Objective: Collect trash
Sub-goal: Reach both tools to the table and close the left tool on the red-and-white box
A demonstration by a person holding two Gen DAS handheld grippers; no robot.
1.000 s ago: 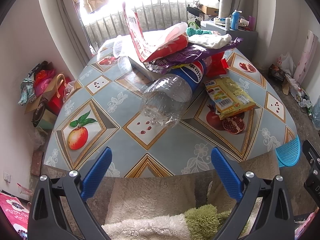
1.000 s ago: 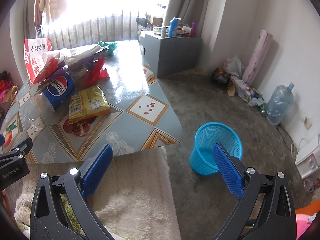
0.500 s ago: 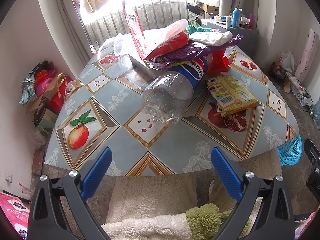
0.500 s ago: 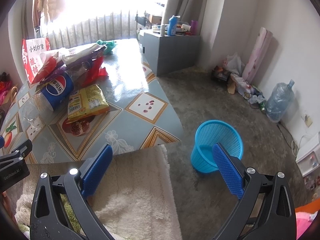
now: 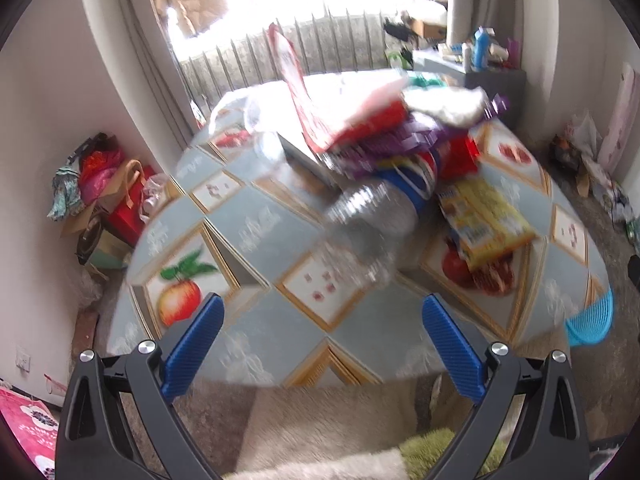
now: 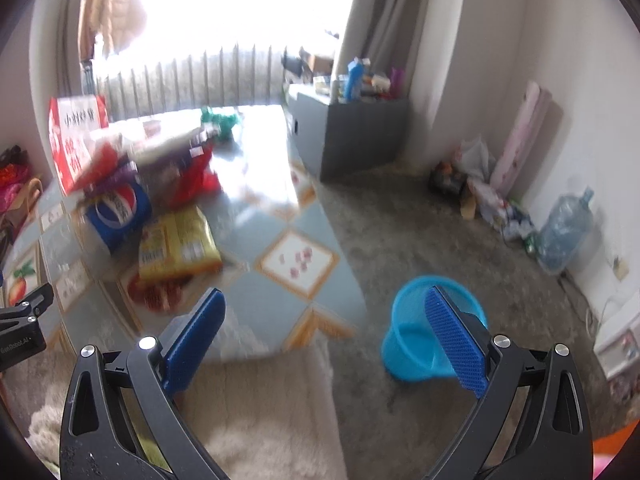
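Domestic room, daylit window behind; oval table with fruit-pattern blue-and-gold oilcloth (image 5: pixel 280 332) as work surface, grey concrete floor beside it.

Item 1: left gripper (image 5: pixel 320 320), blue-padded, jaws spread wide and holding nothing. It now sits further forward over the near table edge than half a second ago, and the view has blurred with that motion.

Item 2: right gripper (image 6: pixel 326 316), same make, jaws likewise spread and empty, also nudged forward; one pad overlaps the bin in its view.

Item 3: clear crushed plastic cola bottle with blue label (image 5: pixel 372 220), lying on its side, base toward the left gripper, nearest piece of trash along that gripper's line.

Item 4: yellow flat snack packet (image 5: pixel 484 216), lying just beside the bottle.

Item 5: heap of red, purple and white wrappers (image 5: pixel 384 128), resting on the bottle's far end.

Item 6: round blue plastic mesh waste basket (image 6: pixel 416 344), on the floor just off the table's right corner, apparently empty.

Assessment: the forward shift reads as the opening reach, probably for the bottle; nothing collected yet.
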